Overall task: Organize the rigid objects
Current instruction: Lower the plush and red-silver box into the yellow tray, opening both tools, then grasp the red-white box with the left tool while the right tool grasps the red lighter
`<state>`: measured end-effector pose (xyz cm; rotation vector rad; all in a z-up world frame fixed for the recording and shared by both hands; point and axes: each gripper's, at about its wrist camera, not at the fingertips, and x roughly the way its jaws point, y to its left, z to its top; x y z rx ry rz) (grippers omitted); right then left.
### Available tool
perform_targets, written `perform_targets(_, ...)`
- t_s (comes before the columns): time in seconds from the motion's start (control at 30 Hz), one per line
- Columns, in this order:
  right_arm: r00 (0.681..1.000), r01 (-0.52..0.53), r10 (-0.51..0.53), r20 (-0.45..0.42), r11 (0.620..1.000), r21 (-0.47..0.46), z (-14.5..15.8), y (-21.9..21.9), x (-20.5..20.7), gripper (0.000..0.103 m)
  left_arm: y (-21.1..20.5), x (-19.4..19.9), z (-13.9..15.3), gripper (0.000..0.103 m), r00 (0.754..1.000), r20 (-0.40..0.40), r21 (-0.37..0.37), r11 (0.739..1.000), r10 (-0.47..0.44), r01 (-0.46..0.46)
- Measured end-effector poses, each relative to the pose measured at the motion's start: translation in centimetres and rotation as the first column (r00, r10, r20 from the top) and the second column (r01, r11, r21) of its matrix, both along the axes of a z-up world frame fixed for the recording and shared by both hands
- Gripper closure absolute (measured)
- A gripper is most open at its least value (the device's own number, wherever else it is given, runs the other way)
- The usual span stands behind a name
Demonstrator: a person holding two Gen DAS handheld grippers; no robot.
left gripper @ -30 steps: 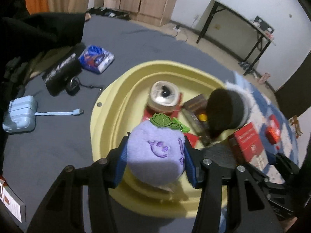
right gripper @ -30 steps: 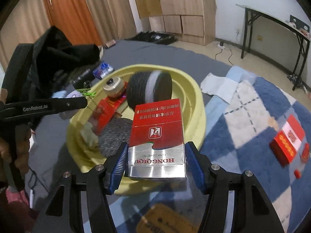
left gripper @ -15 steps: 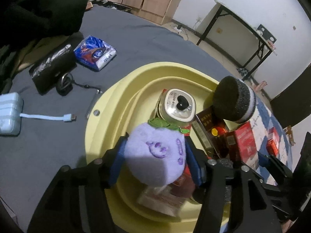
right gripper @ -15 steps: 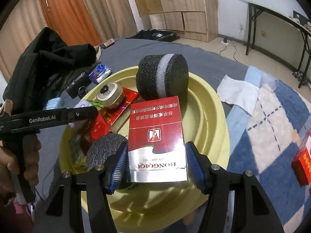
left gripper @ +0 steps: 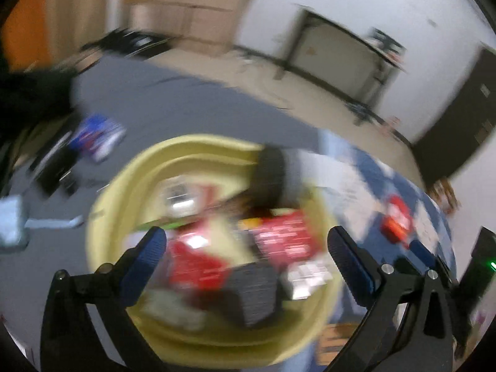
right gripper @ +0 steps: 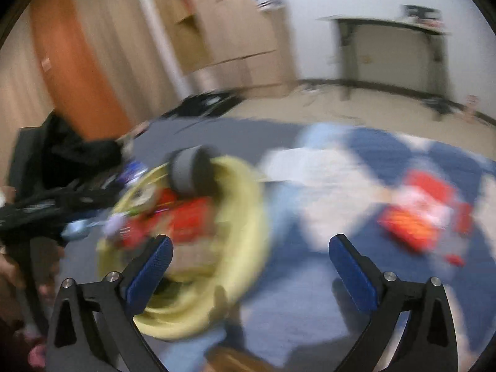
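We read both frames through heavy motion blur. The left gripper (left gripper: 246, 249) is spread wide with nothing between its blue pads; the right gripper (right gripper: 249, 252) is likewise spread and empty.

Done, as we judge it: the yellow basin (left gripper: 102, 198) already holds a pile of items. We make out red boxes (left gripper: 283, 235), a dark foam roller (left gripper: 269, 173) leaning at the far rim, a dark grey block (left gripper: 254, 291) and a pale round tin (left gripper: 178, 198). A small lilac plush (right gripper: 114, 221) lies at the basin's left side in the right wrist view.

Left to do, as we judge it: red packs (right gripper: 415, 217) lie on the blue checked blanket (right gripper: 365, 155), well apart from the basin. A blue pouch (left gripper: 99, 136) rests on the grey sheet (left gripper: 173, 108); whether it belongs to the task we cannot tell.
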<state>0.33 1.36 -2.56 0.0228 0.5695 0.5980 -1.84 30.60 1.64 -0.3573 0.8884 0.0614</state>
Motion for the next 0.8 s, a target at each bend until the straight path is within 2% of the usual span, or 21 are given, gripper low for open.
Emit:
perform_targets(0.1,0.978,0.208,-0.208,0.021,0.978,-0.013,-0.4,-7.8,1.0,0.000,-5.5,3.0,0.5,0.000,0.987,0.000,-0.004,0.987,-0.161,0.161)
perform_targets(0.2,0.931,0.362,-0.363,-0.037,0.932,-0.031,-1.8,-13.5,2.5,0.000,-11.3,7.0,0.0,0.000,0.948,-0.020,-0.046,0.948,-0.317,0.316)
perform_targets(0.27,0.913,0.397,-0.398,-0.087,0.917,-0.026,-3.0,-16.3,3.6,0.000,-15.0,9.5,-1.1,0.000,0.905,-0.025,-0.063,0.904,-0.425,0.423)
perform_targets(0.33,0.900,0.422,-0.420,-0.112,0.907,-0.013,-3.6,-17.7,4.5,0.000,-18.4,11.1,-2.7,0.000,0.864,-0.063,-0.020,0.867,-0.499,0.499)
perform_targets(0.4,0.907,0.407,-0.405,-0.112,0.913,-0.003,-3.6,-18.1,5.1,0.000,-20.5,11.9,-3.8,0.000,0.836,-0.084,0.029,0.837,-0.542,0.546)
perform_targets(0.5,0.921,0.383,-0.384,-0.070,0.923,-0.031,-3.2,-18.0,5.5,0.000,-22.1,12.5,-5.1,0.000,0.819,-0.080,0.047,0.818,-0.568,0.573)
perform_targets(0.6,0.921,0.378,-0.380,-0.085,0.925,-0.034,-3.3,-18.6,6.6,0.001,-23.5,13.0,-6.4,0.000,0.793,-0.097,0.074,0.790,-0.601,0.608)
perform_targets(0.67,0.917,0.388,-0.388,-0.089,0.921,-0.016,-3.1,-19.3,7.0,0.001,-24.0,13.1,-7.2,0.002,0.792,-0.108,0.120,0.782,-0.602,0.611)
perform_targets(0.7,0.918,0.386,-0.385,-0.098,0.922,-0.007,-3.1,-19.4,7.2,0.001,-24.1,13.3,-7.6,0.005,0.800,-0.104,0.130,0.790,-0.590,0.600)
perform_targets(0.73,0.918,0.383,-0.380,-0.111,0.924,0.004,-3.1,-19.5,7.4,0.001,-24.1,13.6,-7.8,0.023,0.807,-0.102,0.122,0.798,-0.582,0.591)
perform_targets(0.77,0.920,0.376,-0.372,-0.122,0.926,0.012,-3.2,-19.3,7.6,0.003,-23.8,14.0,-8.2,0.045,0.814,-0.106,0.101,0.808,-0.571,0.580)
perform_targets(0.8,0.923,0.369,-0.364,-0.126,0.929,0.016,-3.2,-19.0,7.7,0.003,-23.5,14.1,-8.5,0.045,0.820,-0.105,0.070,0.818,-0.563,0.570)
